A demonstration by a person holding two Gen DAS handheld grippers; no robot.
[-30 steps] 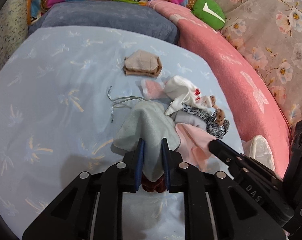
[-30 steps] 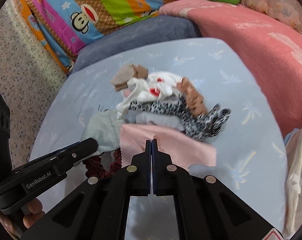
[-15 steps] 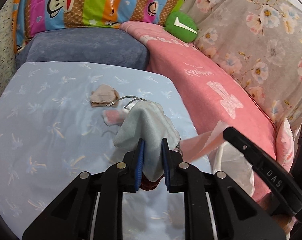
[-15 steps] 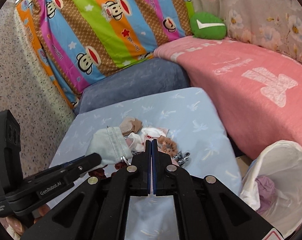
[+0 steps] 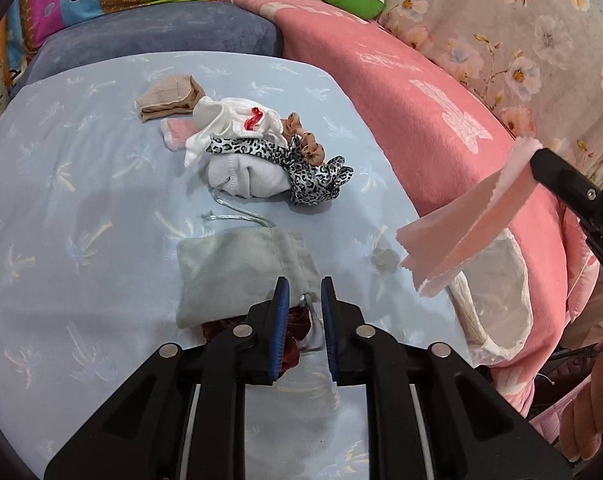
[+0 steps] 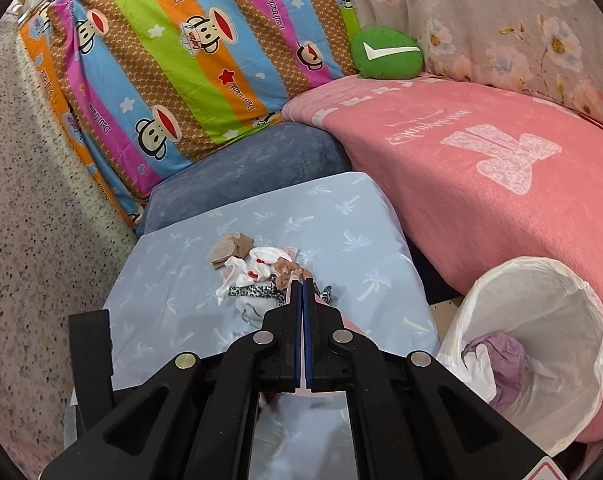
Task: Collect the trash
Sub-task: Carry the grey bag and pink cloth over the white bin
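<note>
Step in hand: the right gripper (image 6: pixel 303 292) is carrying a thin pink cloth scrap (image 5: pixel 465 224) toward the white-lined round trash bin (image 6: pixel 573 280) — the scrap is dangling at the right of the left wrist view, over the bin's rim.
Right gripper state: its jaws are pressed together on the top edge of the pink scrap, with no gap showing between the blue pads.
Doing it well: I judge the scrap should be brought fully over the bin mouth, at the lower right of the right wrist view, before the jaws part — light cloth can drift onto the pink fleece blanket (image 6: pixel 481 168).
Left gripper state: the left gripper (image 5: pixel 303 292) is pinching a corner of the grey drawstring fabric pouch (image 5: pixel 237 272), low in the centre of its frame, with a narrow gap between the pads.
Left advice: it should be keeping the pouch clear of the dark red scrunchie (image 5: pixel 289 340) under it.
Remaining trash: the pile of white, leopard-print and tan cloth pieces (image 5: pixel 261 156) is lying on the pale blue palm-print sheet (image 5: pixel 61 200), upper centre.
Change since earlier: the pink scrap was lying flat by the pile; now it is hanging in the air.
Change, bin: the bin is now showing larger in the right wrist view.
Change, pouch: the pouch was hanging bunched from the left jaws; now it is lying flat on the sheet.
</note>
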